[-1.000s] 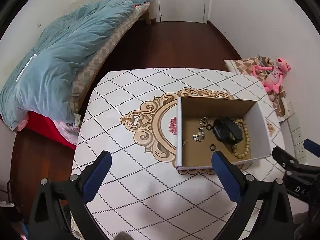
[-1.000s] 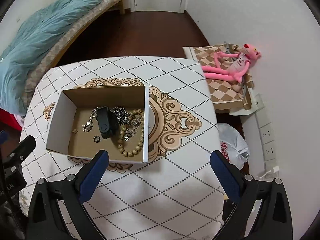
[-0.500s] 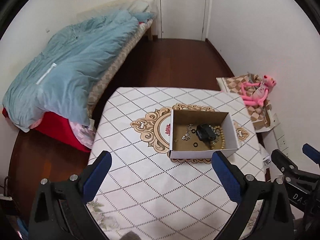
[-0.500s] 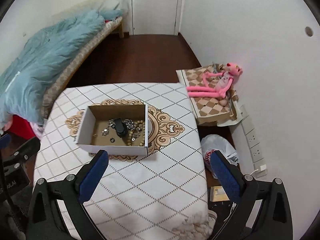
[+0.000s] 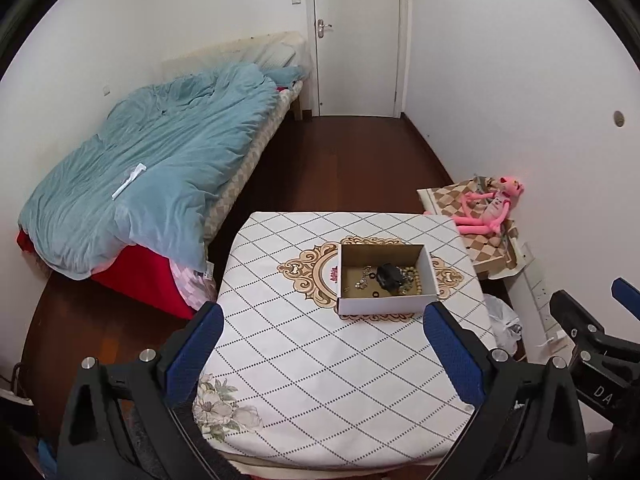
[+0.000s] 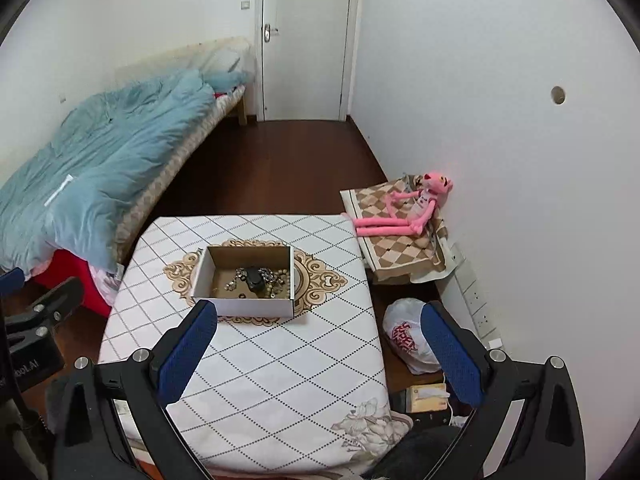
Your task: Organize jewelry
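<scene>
An open cardboard box [image 5: 384,306] [image 6: 244,307] stands on the patterned tablecloth [image 5: 320,352] [image 6: 260,368]. Inside lie a wooden bead bracelet [image 5: 416,278] [image 6: 280,280], a silver chain [image 5: 363,280] [image 6: 232,282], small dark rings and a black object [image 5: 389,275] [image 6: 254,278]. My left gripper [image 5: 320,354] is open and empty, well back from the box. My right gripper [image 6: 316,354] is open and empty, also well back from the box and to its right.
A bed with a blue duvet [image 5: 152,168] stands on the left. A pink plush toy [image 6: 408,208] lies on a checkered cushion by the right wall. A white plastic bag [image 6: 408,340] sits on the floor beside the table. A closed door [image 5: 356,36] is at the back.
Both grippers have pulled up and back from the box, which now looks much smaller. Both stay open and empty. The box contents have not moved.
</scene>
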A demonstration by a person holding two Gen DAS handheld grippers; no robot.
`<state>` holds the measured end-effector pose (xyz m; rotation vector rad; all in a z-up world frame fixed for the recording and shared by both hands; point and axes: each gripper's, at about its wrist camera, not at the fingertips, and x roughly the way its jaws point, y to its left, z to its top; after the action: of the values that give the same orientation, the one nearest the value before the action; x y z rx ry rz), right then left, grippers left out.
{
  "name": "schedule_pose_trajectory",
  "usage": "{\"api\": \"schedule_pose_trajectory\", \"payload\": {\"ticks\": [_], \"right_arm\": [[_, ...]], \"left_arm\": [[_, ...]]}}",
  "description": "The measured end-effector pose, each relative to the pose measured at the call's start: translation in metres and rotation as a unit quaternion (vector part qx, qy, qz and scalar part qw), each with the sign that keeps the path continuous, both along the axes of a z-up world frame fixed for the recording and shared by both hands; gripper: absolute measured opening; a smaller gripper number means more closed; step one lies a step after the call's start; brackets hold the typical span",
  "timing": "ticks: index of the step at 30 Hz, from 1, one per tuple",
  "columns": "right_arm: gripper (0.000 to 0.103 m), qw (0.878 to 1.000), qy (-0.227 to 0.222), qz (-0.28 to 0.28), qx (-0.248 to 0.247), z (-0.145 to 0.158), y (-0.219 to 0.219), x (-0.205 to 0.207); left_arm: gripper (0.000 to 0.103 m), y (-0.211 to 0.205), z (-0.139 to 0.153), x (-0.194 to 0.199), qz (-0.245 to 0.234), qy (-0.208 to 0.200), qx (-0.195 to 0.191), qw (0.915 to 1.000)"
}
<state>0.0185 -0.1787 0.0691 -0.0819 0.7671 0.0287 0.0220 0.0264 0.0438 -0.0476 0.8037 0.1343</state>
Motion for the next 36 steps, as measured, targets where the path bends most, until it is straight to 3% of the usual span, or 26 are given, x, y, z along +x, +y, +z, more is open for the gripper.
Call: {"api": "schedule_pose_trajectory", "payload": {"ticks": [8,14,36], "right_arm": [[0.103,1.000,-0.018,0.002,-0.005,0.026,-0.004,-0.033],[0.103,1.000,-0.005,0.006,0.003,0.029,-0.005,-0.028],[0.103,0.997,0.072,0.009,-0.016,-0.017,0.016,0.089]], "left_arm": [[0.102,0.000,0.010,-0.021,0.003,-0.003,-0.016,0.9999],[0.102,-0.001,0.012,-0.018,0.002,0.002,-0.011,0.9999],[0.102,0.009,-0.022,0.081,0.010,0.076,-0.008,0.9970]]}}
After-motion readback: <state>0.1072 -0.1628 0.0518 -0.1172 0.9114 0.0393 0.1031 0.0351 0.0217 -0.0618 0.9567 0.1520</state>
